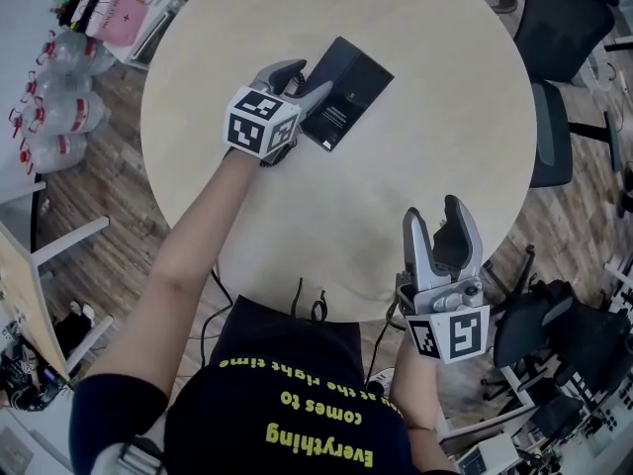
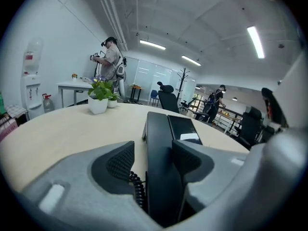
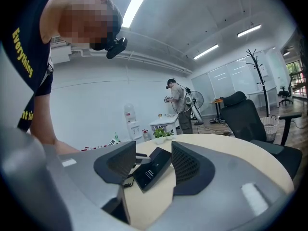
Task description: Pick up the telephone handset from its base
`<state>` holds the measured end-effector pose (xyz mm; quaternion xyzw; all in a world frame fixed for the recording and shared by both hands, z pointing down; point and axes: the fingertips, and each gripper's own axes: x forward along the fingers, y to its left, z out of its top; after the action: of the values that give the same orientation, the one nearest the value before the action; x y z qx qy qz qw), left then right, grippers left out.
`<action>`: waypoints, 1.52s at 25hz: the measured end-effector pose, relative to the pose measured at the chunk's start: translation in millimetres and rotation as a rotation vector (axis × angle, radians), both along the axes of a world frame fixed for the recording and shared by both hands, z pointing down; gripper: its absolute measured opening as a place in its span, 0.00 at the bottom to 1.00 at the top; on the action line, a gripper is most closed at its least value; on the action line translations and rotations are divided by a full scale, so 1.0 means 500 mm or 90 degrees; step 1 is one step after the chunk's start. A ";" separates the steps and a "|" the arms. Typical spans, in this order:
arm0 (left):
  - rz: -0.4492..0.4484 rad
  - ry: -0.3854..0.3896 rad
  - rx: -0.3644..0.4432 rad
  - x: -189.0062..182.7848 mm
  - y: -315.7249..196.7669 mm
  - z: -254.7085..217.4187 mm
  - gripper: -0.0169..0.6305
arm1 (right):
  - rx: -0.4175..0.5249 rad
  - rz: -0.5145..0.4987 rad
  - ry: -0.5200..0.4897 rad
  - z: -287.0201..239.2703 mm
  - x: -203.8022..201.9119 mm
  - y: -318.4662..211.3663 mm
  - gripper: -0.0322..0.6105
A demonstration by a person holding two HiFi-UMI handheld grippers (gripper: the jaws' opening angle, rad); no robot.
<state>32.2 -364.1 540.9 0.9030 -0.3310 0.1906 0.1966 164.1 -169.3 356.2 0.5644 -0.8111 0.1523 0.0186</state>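
Closest to the body, above the near rim of the round pale-wood table (image 1: 415, 38): right gripper (image 1: 433, 209), pointing away from the body, jaws spread wide and empty, with only a far-off sight of the phone through the gap.

Farther out, on the table's left half: left gripper (image 1: 305, 79) at the end of an outstretched bare forearm, reaching onto the left side of the black telephone base (image 1: 354, 85). Jaws released, straddling the black handset (image 2: 161, 167), itself lying lengthwise on the base. Right pad against or just beside the handset's flank, hard to tell which. Left pad a little apart from it, with the coiled cord (image 2: 136, 186) showing in that gap.

Across the tabletop, otherwise bare and matte: a small potted plant (image 2: 99, 95) in a white pot near the far rim.

Below and around the table: wood-plank floor (image 1: 99, 196), bundled water bottles (image 1: 59, 107) to the left, black office chairs (image 1: 554, 127) to the right.

Farthest off: a water dispenser (image 2: 31, 88) against a white wall, a standing person (image 2: 111, 57) by a white desk, a coat stand (image 2: 183, 78) before glass partitions, and long strip lights (image 2: 256, 40) on a pale ceiling.
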 end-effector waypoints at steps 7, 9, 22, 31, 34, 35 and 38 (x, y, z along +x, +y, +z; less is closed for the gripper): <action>0.069 0.075 -0.066 0.003 0.000 0.009 0.42 | 0.000 -0.003 -0.002 0.001 -0.008 0.001 0.40; 0.102 0.082 -0.082 0.012 0.008 0.012 0.42 | 0.000 -0.002 -0.004 0.002 -0.009 0.002 0.40; 0.144 0.003 -0.021 0.025 0.024 0.005 0.33 | -0.001 -0.012 -0.011 0.008 -0.033 0.003 0.40; 0.118 -0.007 -0.031 0.010 0.019 -0.006 0.22 | -0.002 -0.012 -0.011 0.005 -0.037 0.010 0.40; 0.114 0.008 -0.051 0.006 0.016 -0.006 0.20 | -0.002 -0.011 -0.010 0.005 -0.035 0.011 0.40; 0.117 0.014 -0.058 0.006 0.015 -0.006 0.19 | -0.002 -0.012 -0.010 0.005 -0.034 0.011 0.40; 0.130 0.026 -0.072 0.004 0.014 -0.008 0.17 | -0.002 -0.014 -0.011 0.005 -0.034 0.012 0.40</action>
<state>34.1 -357.2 537.2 0.9233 -0.2221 0.2092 0.2334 147.2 -163.2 358.8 0.5544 -0.8170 0.1581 0.0142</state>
